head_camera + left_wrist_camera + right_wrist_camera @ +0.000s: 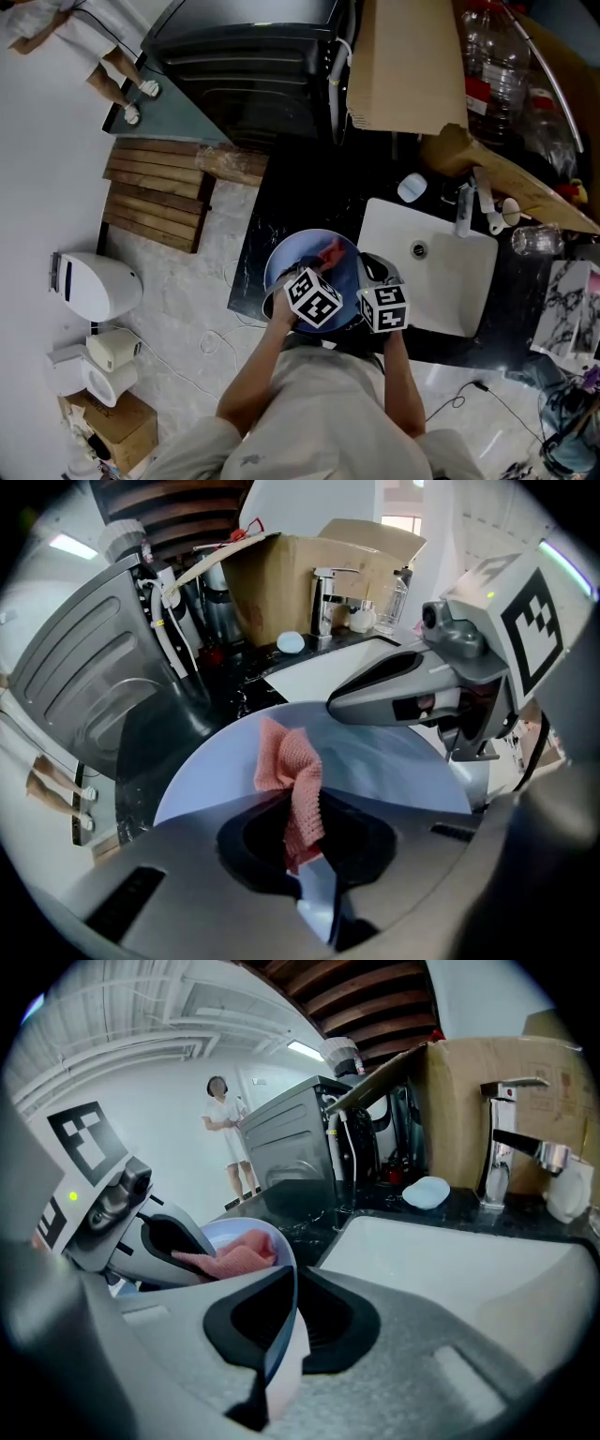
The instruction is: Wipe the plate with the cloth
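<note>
Black counter (pixel 281 202) by white sink (pixel 445 281), right gripper (pixel 289 1277) jaws pinched tight on blue plate (pixel 293 259) rim, left gripper (pixel 305 810) jaws squeezing pink cloth (pixel 286 761) against plate.

One plate (pixel 287 260), one cloth (pixel 330 251) — one left gripper (pixel 307 847), one right gripper (pixel 281 1327) — one sink (pixel 452 286)

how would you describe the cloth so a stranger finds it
Just left of the white rectangular sink, a round pale-blue plate is held up. The small pink knitted cloth rests against it, pinched in the left gripper: the only pink, soft thing there.
</note>
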The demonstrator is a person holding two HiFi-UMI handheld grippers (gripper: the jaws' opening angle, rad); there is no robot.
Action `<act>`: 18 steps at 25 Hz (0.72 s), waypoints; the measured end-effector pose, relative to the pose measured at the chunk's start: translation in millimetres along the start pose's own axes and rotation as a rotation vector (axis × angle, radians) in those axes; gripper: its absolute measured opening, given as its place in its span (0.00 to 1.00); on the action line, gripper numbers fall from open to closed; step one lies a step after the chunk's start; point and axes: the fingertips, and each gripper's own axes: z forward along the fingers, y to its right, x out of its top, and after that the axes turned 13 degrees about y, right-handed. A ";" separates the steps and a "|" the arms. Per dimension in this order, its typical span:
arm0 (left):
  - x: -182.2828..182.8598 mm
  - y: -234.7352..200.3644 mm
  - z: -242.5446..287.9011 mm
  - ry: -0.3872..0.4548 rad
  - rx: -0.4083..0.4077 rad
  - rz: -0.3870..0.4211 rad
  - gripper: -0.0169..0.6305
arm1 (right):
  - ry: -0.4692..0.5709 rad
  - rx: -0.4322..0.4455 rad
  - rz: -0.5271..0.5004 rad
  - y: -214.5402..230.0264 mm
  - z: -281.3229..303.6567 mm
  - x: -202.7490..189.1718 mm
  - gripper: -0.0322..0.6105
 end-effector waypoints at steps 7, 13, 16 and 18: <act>3.7 23.8 2.3 0.016 -0.064 0.027 0.08 | 0.000 0.000 0.000 0.1 0.0 0.0 0.08; 2.8 41.3 0.5 0.017 -0.110 0.042 0.08 | 0.001 0.001 0.000 -0.5 -0.1 0.9 0.08; -0.6 48.2 -1.5 0.013 -0.138 0.032 0.08 | 0.002 0.002 0.000 0.6 0.1 0.0 0.08; -4.1 51.7 -3.7 0.007 -0.153 0.034 0.08 | 0.004 0.003 0.000 1.1 0.7 -0.3 0.08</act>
